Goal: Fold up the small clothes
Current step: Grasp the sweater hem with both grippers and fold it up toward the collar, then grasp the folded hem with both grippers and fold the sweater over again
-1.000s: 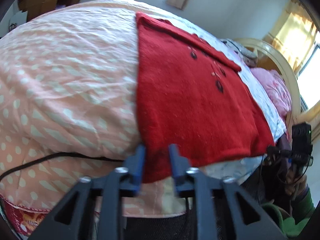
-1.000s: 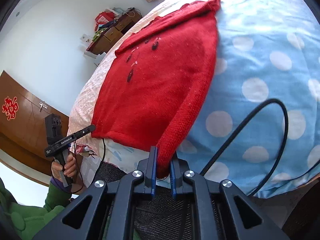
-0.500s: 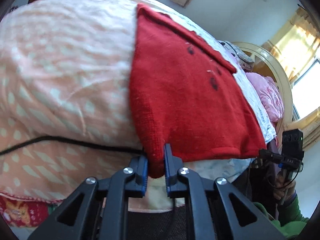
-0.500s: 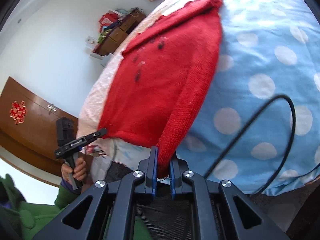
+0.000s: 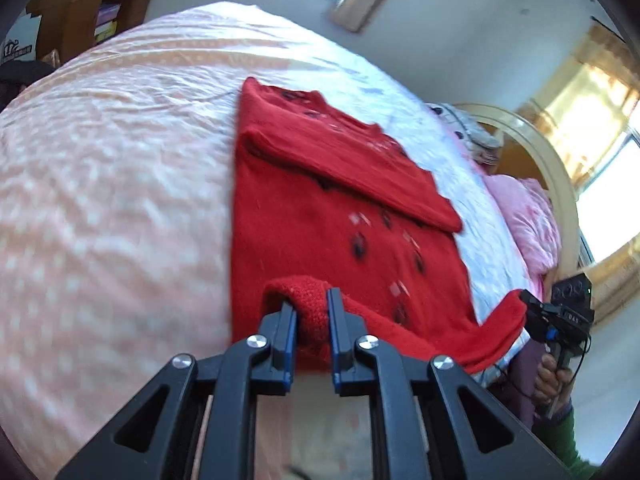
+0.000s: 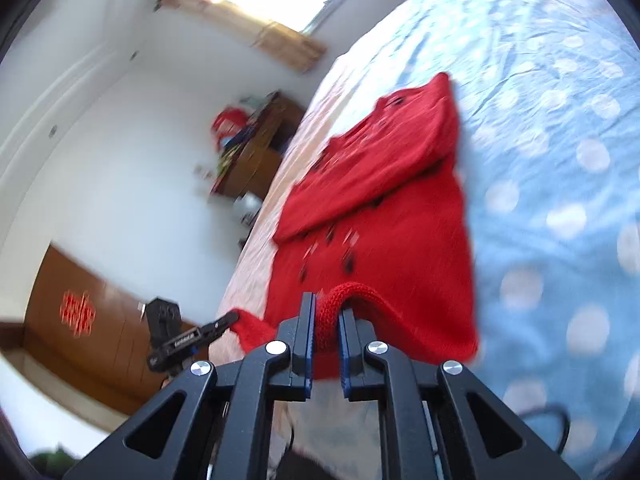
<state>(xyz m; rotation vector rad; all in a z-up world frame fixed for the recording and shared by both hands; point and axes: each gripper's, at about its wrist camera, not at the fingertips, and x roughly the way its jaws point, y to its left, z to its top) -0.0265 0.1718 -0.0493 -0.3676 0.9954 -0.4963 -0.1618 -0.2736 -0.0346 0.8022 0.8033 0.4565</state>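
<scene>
A red knitted sweater with small dark motifs lies on the bed, its far part folded over the body. My left gripper is shut on the sweater's near hem at its left corner and holds it lifted above the bed. My right gripper is shut on the near hem at the right corner of the sweater, also lifted. The hem hangs stretched between the two grippers. The right gripper shows in the left wrist view; the left one shows in the right wrist view.
The bed has a pink dotted cover on the left and a blue dotted cover on the right. A curved wooden headboard and pink pillow lie at the right. A wooden desk stands by the wall.
Both grippers have lifted the near hem off the bed's front edge and carried it up and forward over the sweater. The left gripper went from open to shut on the hem.
</scene>
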